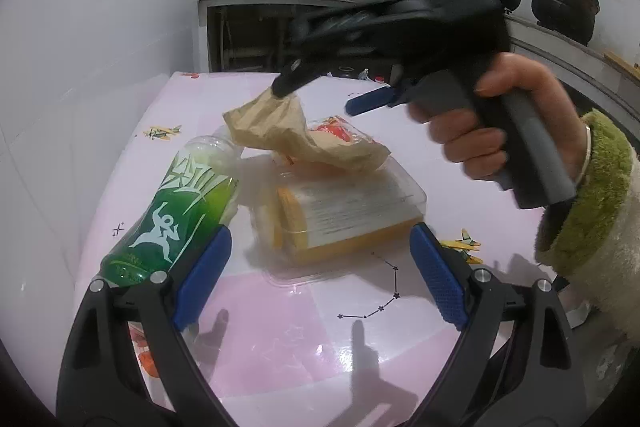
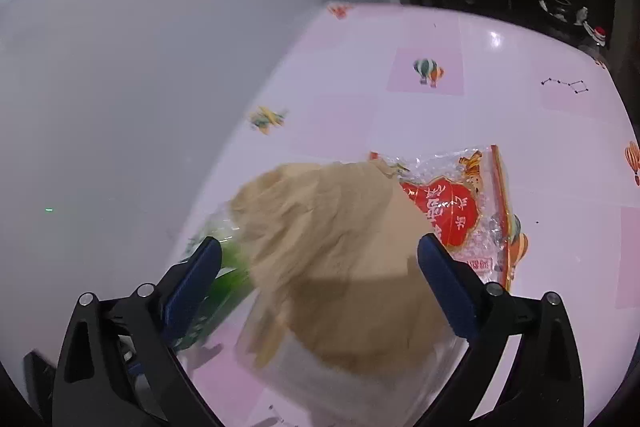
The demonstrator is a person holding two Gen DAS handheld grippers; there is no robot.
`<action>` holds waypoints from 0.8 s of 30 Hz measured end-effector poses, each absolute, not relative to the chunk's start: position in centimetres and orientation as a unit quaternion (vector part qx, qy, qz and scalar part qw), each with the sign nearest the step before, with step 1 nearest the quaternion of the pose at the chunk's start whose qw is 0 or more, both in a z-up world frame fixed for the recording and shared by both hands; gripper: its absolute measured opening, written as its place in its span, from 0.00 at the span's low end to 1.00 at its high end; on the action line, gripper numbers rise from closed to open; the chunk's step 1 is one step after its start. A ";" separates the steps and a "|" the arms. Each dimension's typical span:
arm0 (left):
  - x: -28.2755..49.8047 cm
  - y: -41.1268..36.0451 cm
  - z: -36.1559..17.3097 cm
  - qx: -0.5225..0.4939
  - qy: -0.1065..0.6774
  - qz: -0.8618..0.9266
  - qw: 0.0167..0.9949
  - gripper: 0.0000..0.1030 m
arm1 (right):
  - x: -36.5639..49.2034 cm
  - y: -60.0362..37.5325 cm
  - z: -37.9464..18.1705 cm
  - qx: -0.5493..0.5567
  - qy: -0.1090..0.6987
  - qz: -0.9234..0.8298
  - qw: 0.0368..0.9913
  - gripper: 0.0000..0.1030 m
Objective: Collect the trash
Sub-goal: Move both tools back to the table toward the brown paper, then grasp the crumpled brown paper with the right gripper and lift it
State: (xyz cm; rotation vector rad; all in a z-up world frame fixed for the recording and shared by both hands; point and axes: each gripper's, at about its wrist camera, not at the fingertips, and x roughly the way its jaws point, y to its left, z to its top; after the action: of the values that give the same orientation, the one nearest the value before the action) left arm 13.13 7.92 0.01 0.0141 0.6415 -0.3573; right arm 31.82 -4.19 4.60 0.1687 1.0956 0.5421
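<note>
Trash sits bunched together on a pink patterned table point(image 1: 280, 339): a crumpled brown paper bag point(image 1: 280, 131), a clear plastic box point(image 1: 344, 215) with yellow contents, a red-printed snack wrapper point(image 2: 452, 215), and a green plastic bottle point(image 1: 176, 219) lying on its side.

The paper bag rests on top of the box and partly covers the wrapper. The bottle lies just beside the box, on its left.

The right gripper point(image 2: 320, 279), held in a bare hand point(image 1: 492, 131) with a green fleece cuff, reaches over the pile from the right. Its fingers stand wide apart, with the bag between them. In the left wrist view one fingertip appears to touch the bag's raised upper corner, while the other blue pad is well clear of the paper. Nothing is gripped yet.

The step in hand seems to be picking up the bag. Doing it well likely means closing on a thick bunched fold rather than a thin edge, since crumpled paper slips or tears, and lifting straight up so the wrapper underneath is not dragged along.

The left gripper point(image 1: 320, 279) hovers low over the near side of the table, fingers spread wide and empty. Its left pad is just beside the bottle's base; contact cannot be judged. The box lies ahead, between its fingers.
</note>
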 end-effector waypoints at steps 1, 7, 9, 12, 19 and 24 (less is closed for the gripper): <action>13.2 8.0 -0.1 0.006 0.315 -0.175 0.933 0.84 | 32.0 -3.7 4.1 0.070 0.521 0.246 0.814 0.85; 13.5 8.4 -0.6 0.005 0.316 -0.176 0.932 0.84 | 31.6 -2.3 2.1 0.018 0.544 0.206 0.813 0.45; 13.4 8.5 -0.6 0.003 0.317 -0.177 0.932 0.84 | 31.6 -2.4 1.7 0.017 0.550 0.197 0.811 0.35; 13.4 8.7 -0.8 0.000 0.319 -0.176 0.931 0.84 | 31.6 -2.9 1.6 0.023 0.549 0.192 0.813 0.17; 12.7 8.9 -0.9 -0.003 0.315 -0.176 0.933 0.84 | 30.2 -5.3 4.3 0.056 0.508 0.182 0.840 0.06; 12.2 8.9 -0.8 0.000 0.307 -0.181 0.934 0.84 | 28.6 -8.4 6.4 0.102 0.477 0.179 0.855 0.06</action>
State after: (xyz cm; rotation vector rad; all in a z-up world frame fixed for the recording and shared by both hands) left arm 12.24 8.88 -0.80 0.0006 0.6272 -0.3705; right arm 28.62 -8.41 6.44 0.2137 1.0026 0.3773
